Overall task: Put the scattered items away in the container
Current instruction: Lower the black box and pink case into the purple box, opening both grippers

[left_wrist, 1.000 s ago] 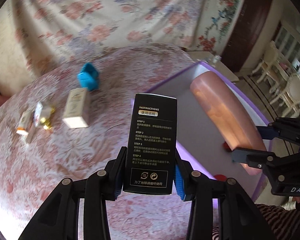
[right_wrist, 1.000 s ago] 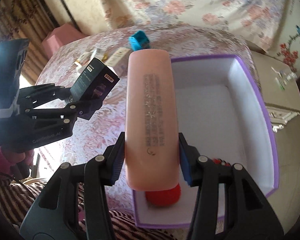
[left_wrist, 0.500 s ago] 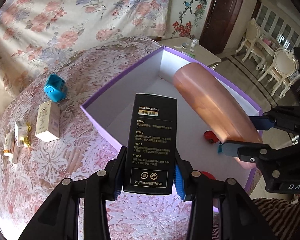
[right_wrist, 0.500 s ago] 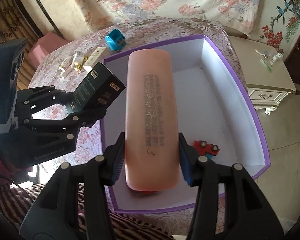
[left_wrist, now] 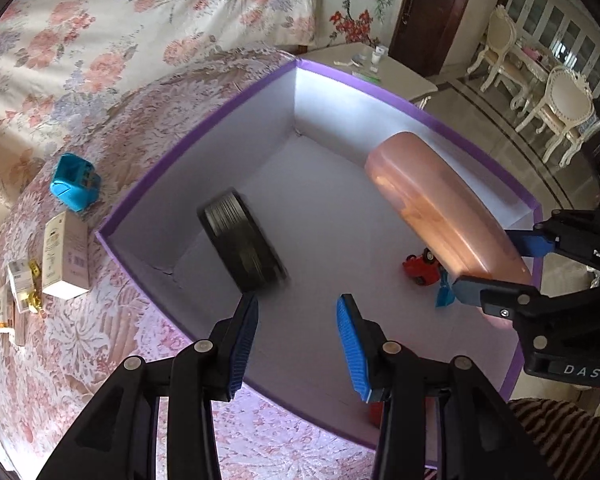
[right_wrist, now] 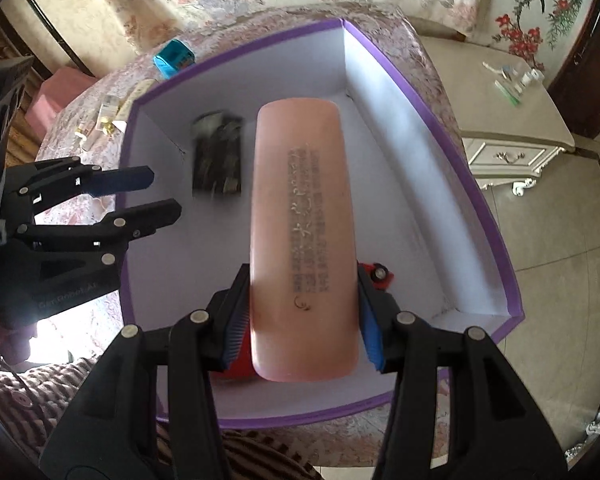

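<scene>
Left wrist view. The left tool (left_wrist: 297, 312) stands wide open over the near edge of the purple box (left_wrist: 204, 136), its ribbed blue pads holding nothing. Just beyond its fingertips a black carton (left_wrist: 242, 246), motion-blurred and tilted, lies inside the box near the left wall; whether it touches the white floor cannot be told. At the box's right side the right tool (left_wrist: 496, 264) clamps a smooth, rounded, peach-pink bottle (left_wrist: 440, 204) above a small red toy car (left_wrist: 422, 266). Left of the box, on the desk with its pink floral lace cloth (left_wrist: 80, 340), lie a teal plastic block (left_wrist: 76, 188), a cream rectangular carton (left_wrist: 65, 254) and several small packets (left_wrist: 18, 300).

Right wrist view. The right tool (right_wrist: 302, 316) is closed on the peach-pink bottle (right_wrist: 302, 240), a glossy flattened cylinder with grey printed text, held over the purple box (right_wrist: 488, 216). The black carton (right_wrist: 217, 158) appears blurred inside the box, left of the bottle. The left tool (right_wrist: 160, 196) sits at the box's left rim, fingers parted and empty. The red toy car (right_wrist: 378, 274) shows at the bottle's right edge.
</scene>
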`<state>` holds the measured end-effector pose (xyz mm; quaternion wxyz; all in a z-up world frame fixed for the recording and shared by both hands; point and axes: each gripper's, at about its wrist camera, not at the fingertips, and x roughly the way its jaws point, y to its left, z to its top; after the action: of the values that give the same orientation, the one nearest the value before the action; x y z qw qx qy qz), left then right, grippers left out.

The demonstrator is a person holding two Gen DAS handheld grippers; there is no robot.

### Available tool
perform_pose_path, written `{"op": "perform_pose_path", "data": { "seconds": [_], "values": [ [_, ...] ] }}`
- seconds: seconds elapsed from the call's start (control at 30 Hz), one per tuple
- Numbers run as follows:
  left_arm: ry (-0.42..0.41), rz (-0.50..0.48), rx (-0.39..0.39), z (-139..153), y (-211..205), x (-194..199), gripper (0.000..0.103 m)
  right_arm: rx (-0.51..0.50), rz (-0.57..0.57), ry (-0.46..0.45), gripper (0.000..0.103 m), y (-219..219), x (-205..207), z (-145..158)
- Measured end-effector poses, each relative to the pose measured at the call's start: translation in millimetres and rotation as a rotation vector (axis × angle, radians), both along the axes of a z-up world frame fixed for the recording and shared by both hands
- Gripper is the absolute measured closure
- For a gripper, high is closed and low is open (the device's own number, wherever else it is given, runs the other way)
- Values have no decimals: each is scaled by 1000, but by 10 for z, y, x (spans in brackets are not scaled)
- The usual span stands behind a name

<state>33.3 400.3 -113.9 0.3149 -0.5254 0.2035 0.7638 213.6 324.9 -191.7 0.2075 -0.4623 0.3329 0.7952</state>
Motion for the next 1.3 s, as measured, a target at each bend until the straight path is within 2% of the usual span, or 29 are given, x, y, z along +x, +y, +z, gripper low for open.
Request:
{"op": "perform_pose_path", "data": {
  "seconds": [0.37,0.5,0.67,1.07,1.3],
  "values": [
    [-27,14,-14,-88,-13,64,59,-6,66,-19,51,-81,-44,-39],
    [-24,22,9,-62,-69,40,43,-28,62,-23,50,-76,-79,-65],
    [-10,12,48,-2,-110,1,30,-15,56,-19,50,-102,-125,-23],
    [-18,-41,70,29,-179,-90,28,-43,-25,-30,49,-92,-296,42],
    [-12,-75,108,97,-288,-85,27,-73,-84,-44,47,-72,-312,72]
  ]
}}
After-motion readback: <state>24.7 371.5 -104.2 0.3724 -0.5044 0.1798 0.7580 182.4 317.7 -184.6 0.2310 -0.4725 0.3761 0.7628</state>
